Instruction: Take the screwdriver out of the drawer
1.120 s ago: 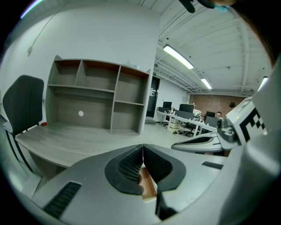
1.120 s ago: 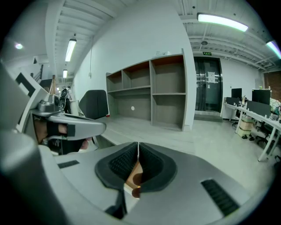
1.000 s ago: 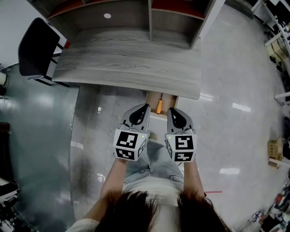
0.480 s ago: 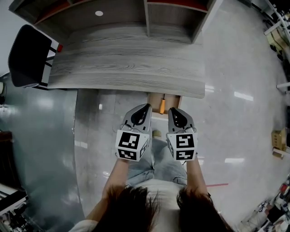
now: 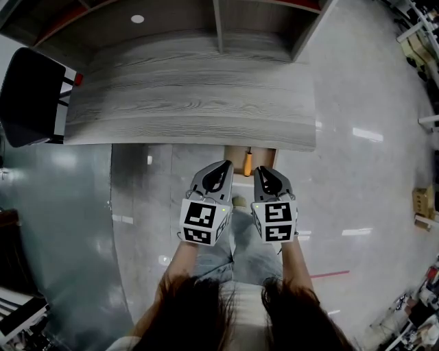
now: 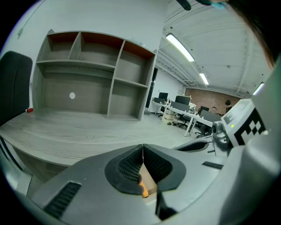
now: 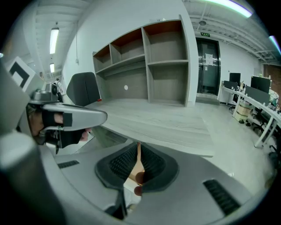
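An orange-handled screwdriver (image 5: 247, 164) lies in the open wooden drawer (image 5: 264, 156) that sticks out from under the grey desk's front edge. My left gripper (image 5: 223, 166) and right gripper (image 5: 263, 171) hang side by side just before the drawer, one on each side of the screwdriver, both shut and empty. In the left gripper view the jaws meet at the left gripper (image 6: 142, 147), and below them a bit of the orange handle (image 6: 144, 190) shows. The right gripper (image 7: 138, 147) likewise has its jaws together over the drawer's pale wood (image 7: 134, 169).
The grey wood desk (image 5: 192, 96) carries a shelf unit (image 5: 219, 20) along its back. A black chair (image 5: 31, 96) stands at the desk's left end. The person's legs (image 5: 240, 240) are under the grippers on a glossy floor. Office desks (image 6: 189, 115) stand far off.
The head camera has shifted, so the desk and chair sit lower and further left in the picture. Both grippers stay shut in front of the drawer.
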The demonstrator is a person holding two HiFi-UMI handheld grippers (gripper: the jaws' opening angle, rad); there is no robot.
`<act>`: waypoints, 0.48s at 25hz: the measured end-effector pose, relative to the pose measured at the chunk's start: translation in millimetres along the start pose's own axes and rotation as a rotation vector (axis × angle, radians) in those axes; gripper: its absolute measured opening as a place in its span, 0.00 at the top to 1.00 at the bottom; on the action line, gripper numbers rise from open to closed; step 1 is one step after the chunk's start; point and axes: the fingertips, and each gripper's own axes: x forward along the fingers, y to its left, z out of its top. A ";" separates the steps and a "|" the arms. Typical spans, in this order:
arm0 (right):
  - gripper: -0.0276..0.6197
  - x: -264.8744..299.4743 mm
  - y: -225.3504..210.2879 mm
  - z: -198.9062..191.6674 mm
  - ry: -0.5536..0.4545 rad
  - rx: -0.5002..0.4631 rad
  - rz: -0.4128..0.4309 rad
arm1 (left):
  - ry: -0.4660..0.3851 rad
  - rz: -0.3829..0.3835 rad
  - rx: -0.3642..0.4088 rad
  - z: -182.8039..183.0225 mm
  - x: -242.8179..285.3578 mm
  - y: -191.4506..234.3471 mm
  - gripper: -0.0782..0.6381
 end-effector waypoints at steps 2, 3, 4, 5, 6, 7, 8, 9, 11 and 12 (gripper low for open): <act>0.91 6.5 -0.4 -5.5 0.015 0.010 -0.003 | 0.005 -0.010 0.000 -4.9 6.1 0.9 0.87; 0.91 10.4 -0.6 -8.3 0.023 0.016 -0.003 | 0.009 -0.014 -0.001 -7.6 9.4 1.9 0.87; 0.91 14.6 -0.9 -11.1 0.032 0.021 -0.004 | 0.013 -0.017 -0.002 -10.6 12.8 3.2 0.87; 0.91 18.9 -1.4 -14.1 0.041 0.026 -0.006 | 0.017 -0.020 -0.005 -13.9 16.3 4.7 0.87; 0.91 22.9 -2.1 -17.1 0.049 0.030 -0.008 | 0.021 -0.023 -0.009 -17.5 19.8 6.1 0.87; 0.91 26.6 -2.6 -20.0 0.056 0.033 -0.011 | 0.025 -0.026 -0.014 -21.5 23.0 7.4 0.87; 0.91 30.0 -2.6 -22.8 0.062 0.037 -0.013 | 0.031 -0.029 -0.018 -25.9 25.9 8.6 0.87; 0.91 33.3 -2.3 -25.5 0.067 0.042 -0.015 | 0.037 -0.033 -0.022 -30.3 28.4 9.8 0.87; 0.91 39.6 -1.1 -30.8 0.079 0.054 -0.020 | 0.049 -0.041 -0.025 -38.4 32.4 12.0 0.87; 0.91 42.7 -0.7 -33.4 0.086 0.059 -0.022 | 0.054 -0.045 -0.026 -42.3 34.5 13.0 0.87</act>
